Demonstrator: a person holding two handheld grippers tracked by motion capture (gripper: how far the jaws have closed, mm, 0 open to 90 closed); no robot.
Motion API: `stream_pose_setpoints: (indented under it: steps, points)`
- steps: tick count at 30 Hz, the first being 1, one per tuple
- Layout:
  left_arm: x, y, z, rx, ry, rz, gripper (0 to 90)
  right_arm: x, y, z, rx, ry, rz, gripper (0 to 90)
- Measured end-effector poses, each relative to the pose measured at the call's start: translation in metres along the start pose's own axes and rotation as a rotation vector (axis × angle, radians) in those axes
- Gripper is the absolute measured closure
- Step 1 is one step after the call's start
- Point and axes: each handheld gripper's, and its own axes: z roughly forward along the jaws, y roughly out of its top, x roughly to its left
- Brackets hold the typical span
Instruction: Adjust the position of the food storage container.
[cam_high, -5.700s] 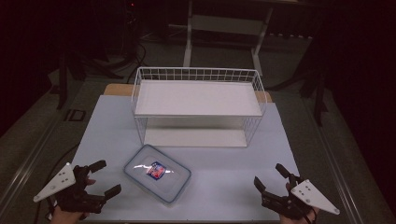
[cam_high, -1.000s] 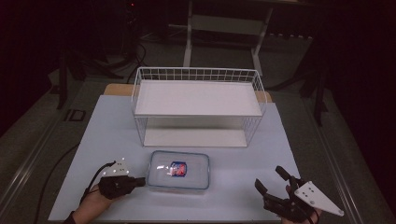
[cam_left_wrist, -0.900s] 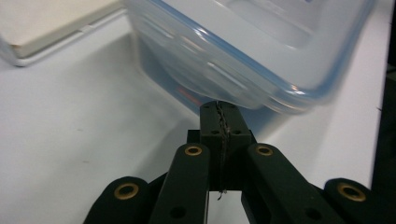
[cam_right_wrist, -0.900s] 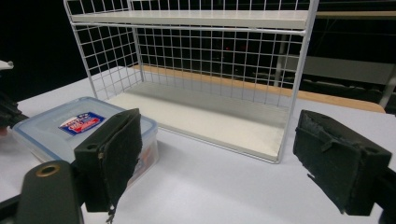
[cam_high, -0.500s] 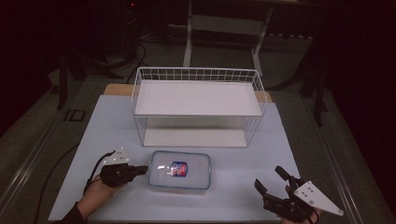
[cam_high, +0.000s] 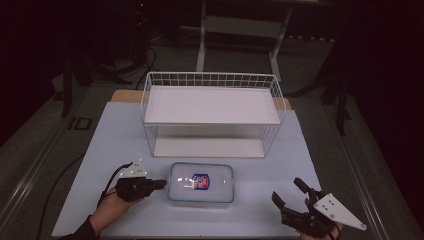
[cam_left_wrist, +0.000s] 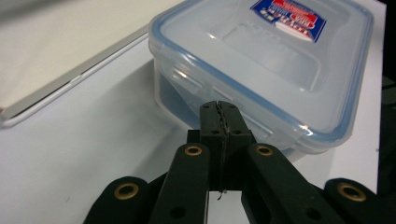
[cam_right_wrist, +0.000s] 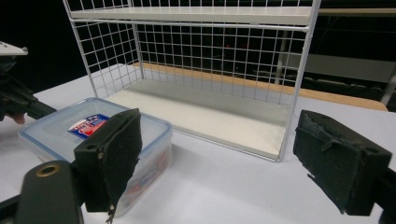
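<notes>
White tabletop (cam_high: 125, 130) nearest me: my left gripper (cam_high: 159, 184), jaws pressed together on nothing, now nudges the clear lidded container (cam_high: 202, 182), squared up toward the wire rack (cam_high: 212, 112) (a push, I judge). My right gripper (cam_high: 292, 192) gapes empty.

White wire rack (cam_high: 212, 112) with two shelves, pale blue table (cam_high: 115, 135), dark floor (cam_high: 45, 145)

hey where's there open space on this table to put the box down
Free: the lower white shelf board inside the white wire rack, and the pale blue tabletop either side of it. Crowded: the front middle, where the clear blue-rimmed lidded box sits against the left gripper.
</notes>
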Motion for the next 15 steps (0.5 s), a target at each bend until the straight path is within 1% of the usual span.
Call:
stream_pose_setpoints:
  steps: [3, 5, 8, 12, 15]
  points:
    - [-0.002, 0.005, 0.001, -0.011, -0.003, 0.005, 88.8, 0.0, -0.001, 0.001, 0.007, 0.003, -0.006, 15.0]
    - [-0.002, 0.007, 0.002, -0.004, -0.003, 0.014, 88.8, 0.0, -0.001, 0.0, 0.005, 0.004, -0.008, 15.0]
    - [-0.003, 0.008, 0.004, -0.005, -0.007, 0.01, 88.8, 0.0, -0.001, 0.0, 0.005, 0.004, -0.005, 15.1]
    - [-0.007, 0.011, 0.01, -0.003, -0.019, 0.013, 88.8, 0.0, -0.001, 0.001, 0.005, 0.007, -0.006, 15.1]
    - [-0.01, 0.014, 0.015, 0.008, -0.034, 0.029, 88.8, 0.001, -0.001, 0.001, 0.008, 0.007, -0.009, 15.1]
